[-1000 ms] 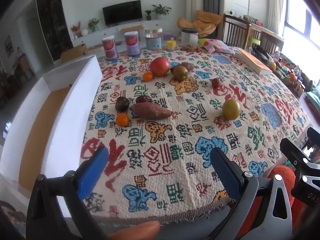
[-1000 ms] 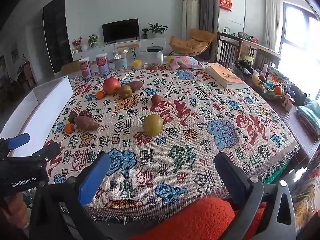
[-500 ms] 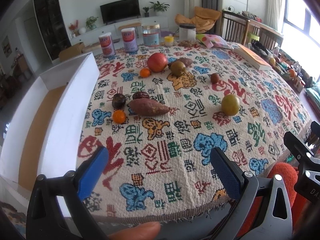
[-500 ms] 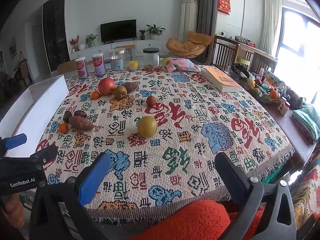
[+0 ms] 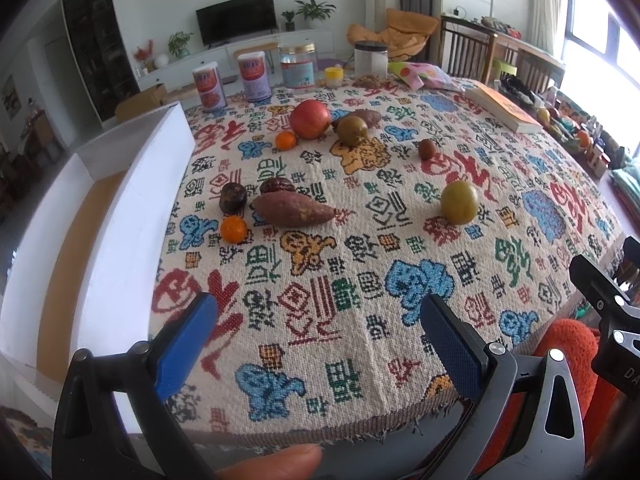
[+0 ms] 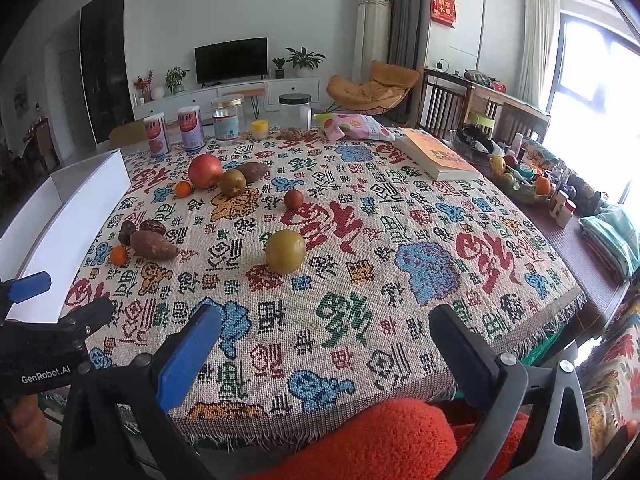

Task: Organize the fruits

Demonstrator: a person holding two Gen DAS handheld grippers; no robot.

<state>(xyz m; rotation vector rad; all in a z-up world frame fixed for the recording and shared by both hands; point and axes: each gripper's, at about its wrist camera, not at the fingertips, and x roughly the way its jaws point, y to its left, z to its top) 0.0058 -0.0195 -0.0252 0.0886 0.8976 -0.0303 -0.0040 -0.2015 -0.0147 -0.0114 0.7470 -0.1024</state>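
Fruit lies scattered on a patterned tablecloth [image 5: 360, 280]. Nearest are a sweet potato [image 5: 293, 209], a small orange [image 5: 233, 229], a dark round fruit [image 5: 232, 197] and a date [image 5: 277, 185]. A yellow-green pear [image 5: 459, 202] [image 6: 285, 251] sits alone mid-table. Farther back are a red apple [image 5: 310, 118] [image 6: 205, 171], a brownish pear [image 5: 351, 130], a second orange [image 5: 285, 140] and a small red-brown fruit [image 5: 426, 148]. My left gripper [image 5: 316, 322] hangs open over the near table edge. My right gripper [image 6: 324, 330] is open too, holding nothing.
A white box [image 5: 100, 216] with a brown floor stands along the table's left side. Cans and jars [image 5: 252, 76] line the far edge, with a snack bag [image 6: 356, 126] and an orange book [image 6: 438, 154] at the back right. An orange knitted sleeve [image 6: 380, 440] fills the bottom.
Both grippers have risen and tilted a little, so the table sits lower in each view. Nothing on the table has moved. Both grippers stay open.
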